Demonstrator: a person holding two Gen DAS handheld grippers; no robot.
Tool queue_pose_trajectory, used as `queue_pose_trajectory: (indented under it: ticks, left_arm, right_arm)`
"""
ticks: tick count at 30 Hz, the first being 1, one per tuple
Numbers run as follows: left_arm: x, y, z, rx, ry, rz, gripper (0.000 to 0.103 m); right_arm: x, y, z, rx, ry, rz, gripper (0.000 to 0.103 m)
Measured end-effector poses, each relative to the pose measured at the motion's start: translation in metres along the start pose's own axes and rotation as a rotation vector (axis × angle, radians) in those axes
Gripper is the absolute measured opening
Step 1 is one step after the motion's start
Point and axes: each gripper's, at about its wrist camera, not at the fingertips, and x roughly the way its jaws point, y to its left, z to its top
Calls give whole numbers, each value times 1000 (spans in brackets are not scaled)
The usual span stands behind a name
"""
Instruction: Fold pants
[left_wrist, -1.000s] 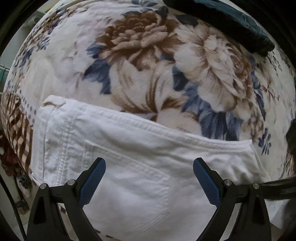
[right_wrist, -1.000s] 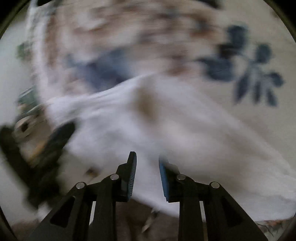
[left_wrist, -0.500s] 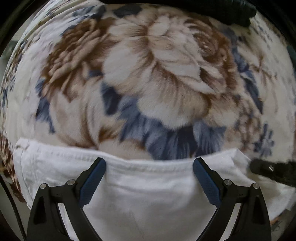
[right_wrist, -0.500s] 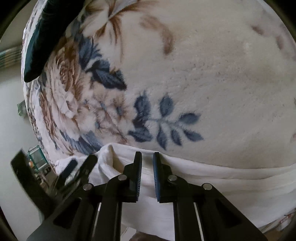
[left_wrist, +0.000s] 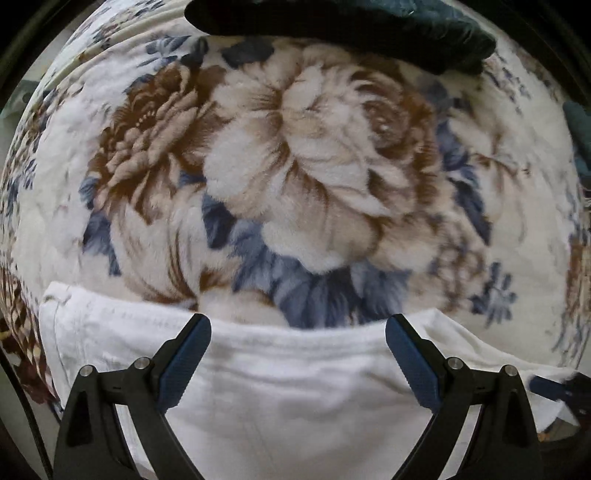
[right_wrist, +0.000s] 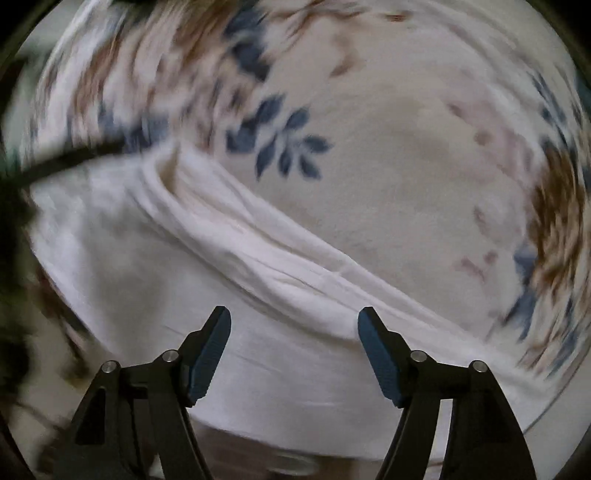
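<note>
White pants (left_wrist: 280, 380) lie folded on a floral blanket (left_wrist: 317, 177), filling the lower part of the left wrist view. My left gripper (left_wrist: 297, 354) hangs wide open over their upper edge, with nothing pinched between its blue pads. In the right wrist view the pants (right_wrist: 207, 266) show as a layered white fold running down to the right. My right gripper (right_wrist: 293, 347) is above them, its jaws opening, with no cloth pressed between the pads. At the right edge of the left wrist view a dark tip of the other gripper (left_wrist: 557, 387) shows over the pants' corner.
A dark green garment (left_wrist: 369, 26) lies on the blanket at the top of the left wrist view. The blanket's brown checked border (left_wrist: 18, 332) drops off at the left. The right wrist view is blurred by motion.
The right gripper went from nearly shut at the pants' edge to open and has lifted away. The left gripper slid along the pants' upper edge, staying open.
</note>
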Motion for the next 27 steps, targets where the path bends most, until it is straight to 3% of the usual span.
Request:
queue_pose_trajectory:
  ticks: [1, 2, 5, 10, 12, 14, 17, 22, 24, 25, 27]
  left_arm:
    - [-4, -2, -7, 3, 0, 3, 97]
    - [-7, -4, -9, 5, -1, 1, 97]
    - [-10, -9, -19, 9, 6, 4, 97]
    - [6, -16, -49, 20, 37, -1, 97]
    - [21, -27, -55, 47, 54, 9, 97]
    - [36, -40, -52, 66, 47, 49, 97]
    - [53, -43, -37, 55, 50, 72, 103]
    - [68, -46, -7, 81, 33, 95, 103]
    - [66, -52, -5, 79, 34, 87, 103]
    - [56, -58, -19, 77, 35, 88, 103]
    - [57, -52, -17, 78, 39, 94, 103]
  right_arm:
    - [6, 4, 1, -39, 9, -31, 37]
    - [10, 2, 4, -35, 9, -48, 3]
    - [8, -28, 11, 109, -37, 24, 4]
    - [22, -43, 12, 199, -35, 65, 4]
    - [25, -58, 11, 298, -40, 123, 4]
    - [29, -78, 8, 416, -46, 202, 4]
    - [30, -92, 4, 495, -59, 251, 4]
    - [4, -84, 1, 442, -88, 175, 9]
    - [-14, -69, -2, 391, -127, 122, 16]
    - [-23, -59, -2, 359, -154, 109, 17]
    - [-34, -39, -11, 309, -188, 120, 17]
